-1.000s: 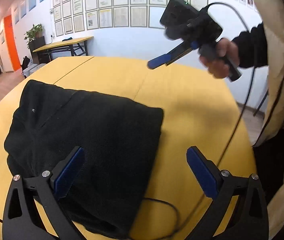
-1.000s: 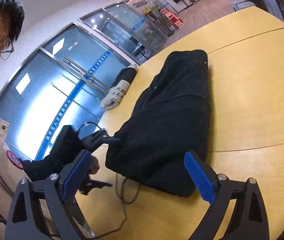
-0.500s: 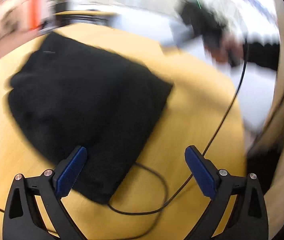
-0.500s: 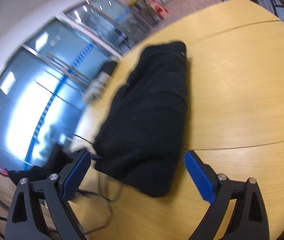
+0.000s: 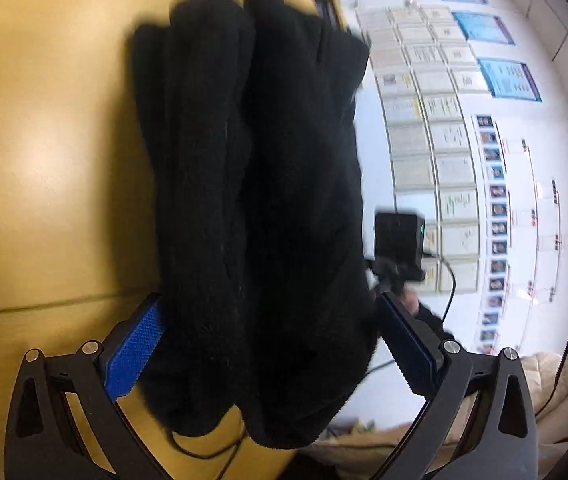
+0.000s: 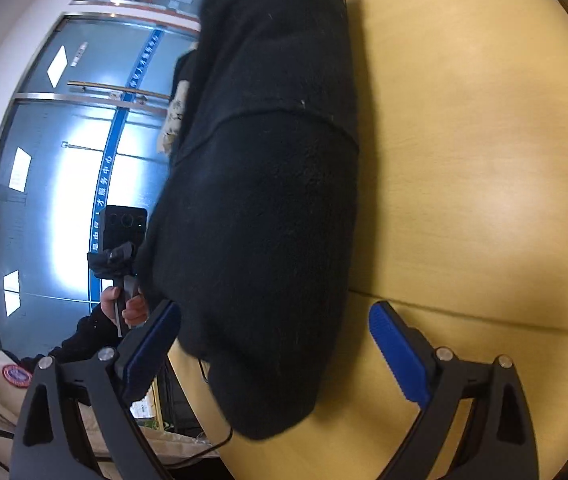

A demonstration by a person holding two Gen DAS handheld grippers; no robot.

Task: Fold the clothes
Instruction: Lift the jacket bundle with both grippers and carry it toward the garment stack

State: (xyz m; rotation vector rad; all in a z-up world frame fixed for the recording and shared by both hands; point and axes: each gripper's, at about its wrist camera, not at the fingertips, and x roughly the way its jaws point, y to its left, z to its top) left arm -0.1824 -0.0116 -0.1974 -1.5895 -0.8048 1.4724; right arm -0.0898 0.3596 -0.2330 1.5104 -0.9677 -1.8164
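Folded black fleece garment [image 5: 251, 208]: lying on round yellow wooden table [image 5: 43, 140], near its edge. Left gripper [image 5: 271, 344]: blue-padded fingers [image 5: 135, 344] spread wide, straddling the garment's near end, not clamped. Right gripper [image 6: 275, 344]: fingers [image 6: 396, 344] likewise spread about the opposite end. Thin black cable [image 5: 203, 450]: beneath the garment's near edge.

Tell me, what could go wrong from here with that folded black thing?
1. A thin black cable runs out from under the folded black fleece garment, so it might snag when the bundle is moved.
2. The bundle's near end lies close to the yellow wooden table edge and could slide off.
3. Both grippers straddle it open, left and right; a shallow pinch may undo the fold.
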